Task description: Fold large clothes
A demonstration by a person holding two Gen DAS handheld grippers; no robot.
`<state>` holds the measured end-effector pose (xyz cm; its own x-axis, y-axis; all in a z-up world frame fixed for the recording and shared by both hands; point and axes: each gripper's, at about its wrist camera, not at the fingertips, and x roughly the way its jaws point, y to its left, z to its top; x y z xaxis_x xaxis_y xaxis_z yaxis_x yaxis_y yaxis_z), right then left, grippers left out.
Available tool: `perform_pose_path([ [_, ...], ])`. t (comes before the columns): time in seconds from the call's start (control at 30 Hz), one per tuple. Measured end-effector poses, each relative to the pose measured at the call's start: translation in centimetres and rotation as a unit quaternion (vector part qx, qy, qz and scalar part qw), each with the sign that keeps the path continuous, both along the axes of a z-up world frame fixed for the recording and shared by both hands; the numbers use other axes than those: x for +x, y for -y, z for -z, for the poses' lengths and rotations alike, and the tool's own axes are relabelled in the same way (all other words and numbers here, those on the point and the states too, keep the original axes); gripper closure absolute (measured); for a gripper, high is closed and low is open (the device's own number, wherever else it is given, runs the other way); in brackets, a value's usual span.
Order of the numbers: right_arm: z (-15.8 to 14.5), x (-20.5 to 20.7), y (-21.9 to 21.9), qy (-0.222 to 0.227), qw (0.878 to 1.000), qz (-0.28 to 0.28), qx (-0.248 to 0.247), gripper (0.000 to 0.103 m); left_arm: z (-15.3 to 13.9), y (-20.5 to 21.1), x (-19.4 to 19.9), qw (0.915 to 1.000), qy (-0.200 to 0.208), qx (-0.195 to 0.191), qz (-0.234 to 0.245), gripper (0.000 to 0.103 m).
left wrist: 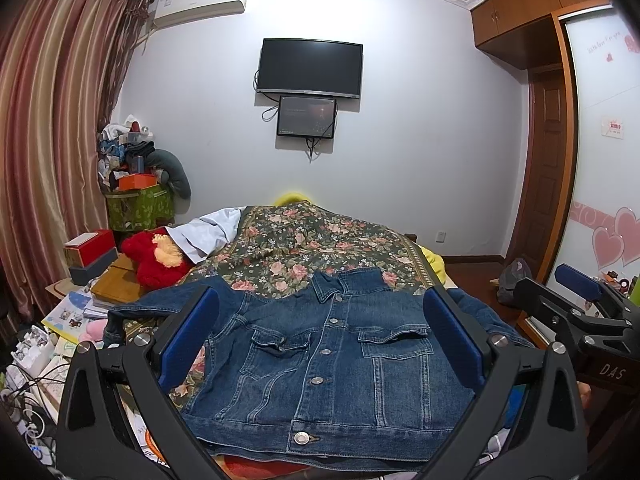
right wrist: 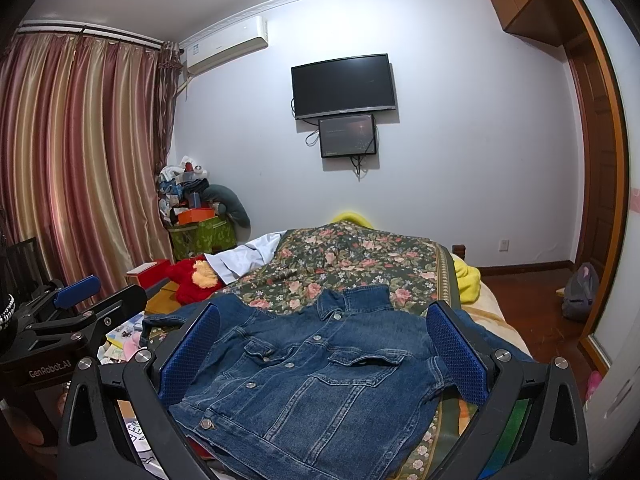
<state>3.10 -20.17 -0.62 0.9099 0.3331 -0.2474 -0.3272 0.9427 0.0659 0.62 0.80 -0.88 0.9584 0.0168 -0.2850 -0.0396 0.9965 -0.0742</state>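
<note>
Right tongs (left wrist: 576,292) read "DAS"; left tongs (right wrist: 80,292) "GenRobot.AI".

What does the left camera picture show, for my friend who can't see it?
A blue denim jacket lies buttoned and spread flat, front up, on a flowery bedspread, framed by the open left gripper, which holds nothing. The right gripper pokes in at the right edge, and a dark TV hangs on the white wall behind.
</note>
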Motion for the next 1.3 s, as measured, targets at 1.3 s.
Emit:
perform_pose_path([
  [1.3,0.5,6.1,-3.3,-0.027,0.999,0.0,-0.026,0.0,2.3,-9.2,5.5,0.9923,-0.043,-0.063,-0.097,0.0],
])
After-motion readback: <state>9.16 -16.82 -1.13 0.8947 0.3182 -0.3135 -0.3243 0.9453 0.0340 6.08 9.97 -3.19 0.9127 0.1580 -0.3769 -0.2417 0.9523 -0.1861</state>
